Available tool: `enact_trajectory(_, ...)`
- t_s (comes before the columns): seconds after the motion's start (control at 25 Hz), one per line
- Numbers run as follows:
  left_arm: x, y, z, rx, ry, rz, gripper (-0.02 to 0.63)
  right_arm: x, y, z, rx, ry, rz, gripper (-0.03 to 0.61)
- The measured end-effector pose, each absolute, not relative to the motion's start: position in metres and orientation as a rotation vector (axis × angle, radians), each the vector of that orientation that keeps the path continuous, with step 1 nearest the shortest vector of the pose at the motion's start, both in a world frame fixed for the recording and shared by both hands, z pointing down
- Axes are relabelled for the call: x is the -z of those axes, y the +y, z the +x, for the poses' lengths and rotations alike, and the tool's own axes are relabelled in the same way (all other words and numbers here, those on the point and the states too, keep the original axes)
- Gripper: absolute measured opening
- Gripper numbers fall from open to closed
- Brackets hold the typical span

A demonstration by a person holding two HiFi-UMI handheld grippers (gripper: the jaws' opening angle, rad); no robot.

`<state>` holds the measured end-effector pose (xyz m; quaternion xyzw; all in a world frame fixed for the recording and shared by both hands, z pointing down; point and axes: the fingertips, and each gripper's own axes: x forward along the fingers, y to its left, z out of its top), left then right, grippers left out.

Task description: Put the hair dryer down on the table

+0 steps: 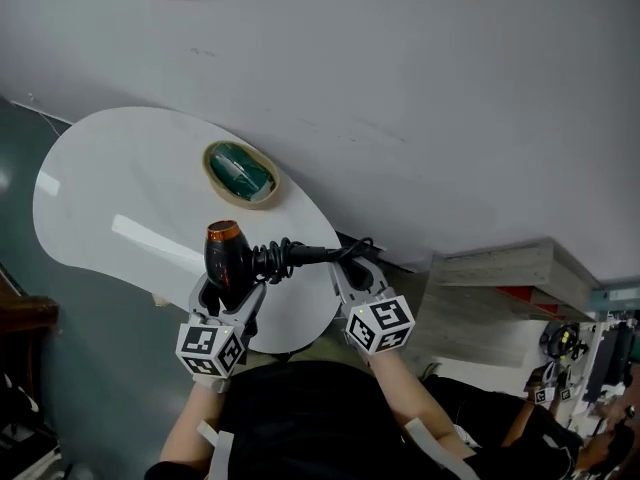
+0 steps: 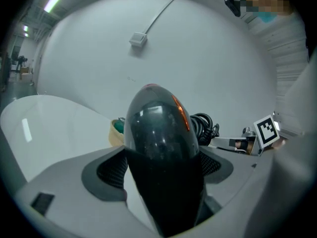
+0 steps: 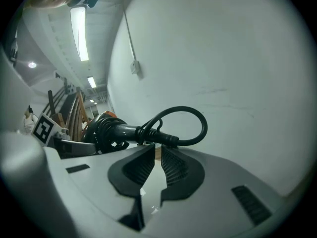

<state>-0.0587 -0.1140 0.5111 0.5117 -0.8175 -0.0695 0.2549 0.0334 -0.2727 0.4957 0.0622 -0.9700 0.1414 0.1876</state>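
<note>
A black hair dryer [image 1: 222,253] with an orange trim is held over the near edge of the white oval table [image 1: 100,188]. My left gripper [image 1: 232,286] is shut on its body [image 2: 161,143], one pad on each side. The handle [image 1: 312,254] points right, with the coiled cord [image 1: 274,260] hanging on it. My right gripper [image 1: 355,268] is shut, its pads [image 3: 143,165] almost together. The cord's loop [image 3: 181,128] lies just past its tips; I cannot tell whether they touch.
A beige ring with a green thing inside [image 1: 240,173] lies on the table's far side, close to the grey wall [image 1: 420,88]. A wooden shelf unit [image 1: 510,268] stands to the right. Another person [image 1: 530,418] sits at the lower right.
</note>
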Motion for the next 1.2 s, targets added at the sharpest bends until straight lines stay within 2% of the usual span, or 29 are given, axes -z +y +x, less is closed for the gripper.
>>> enact_trajectory(1.2, -0.652, -0.105, -0.095, 0.273, -2.162, 0.753, 0.426, -0.656, -0.282, -0.072, -0.301, -2.359, -0.338, 0.035)
